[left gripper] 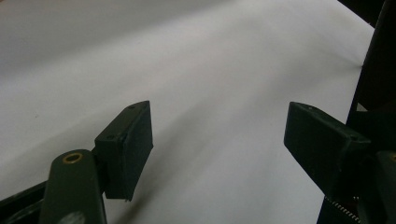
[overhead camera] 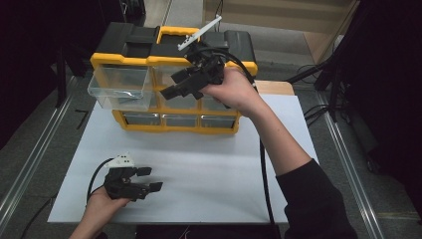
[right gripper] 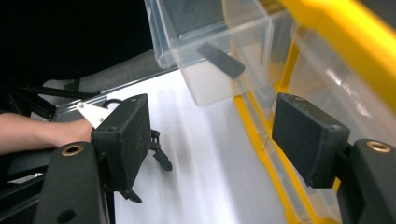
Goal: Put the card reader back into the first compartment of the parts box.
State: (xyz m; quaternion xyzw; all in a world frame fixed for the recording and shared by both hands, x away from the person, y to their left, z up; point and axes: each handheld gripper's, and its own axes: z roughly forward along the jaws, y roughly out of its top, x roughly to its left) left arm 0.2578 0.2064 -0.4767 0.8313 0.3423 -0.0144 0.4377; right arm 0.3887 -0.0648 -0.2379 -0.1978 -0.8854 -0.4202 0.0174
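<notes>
A yellow and black organiser [overhead camera: 174, 55] with clear drawers stands at the back of the white board [overhead camera: 209, 169]. Its top left drawer [overhead camera: 119, 87] is pulled out. My right gripper [overhead camera: 170, 84] hovers open in front of the upper drawers, jaws pointing left toward that drawer, holding nothing. In the right gripper view the drawer [right gripper: 224, 28] hangs just beyond the open right gripper [right gripper: 212, 116]; a dark oblong shape [right gripper: 222, 60] shows through its wall, and whether it lies inside is unclear. My left gripper [overhead camera: 151, 179] rests open on the board's near left, also empty [left gripper: 217, 116].
The organiser's lower drawers [overhead camera: 179, 119] are pushed in. Bare white board [left gripper: 187, 56] lies between the organiser and my left gripper. Metal rails [overhead camera: 30, 159] run along both sides of the table. The left hand [right gripper: 42, 133] and its gripper [right gripper: 156, 149] show far off in the right gripper view.
</notes>
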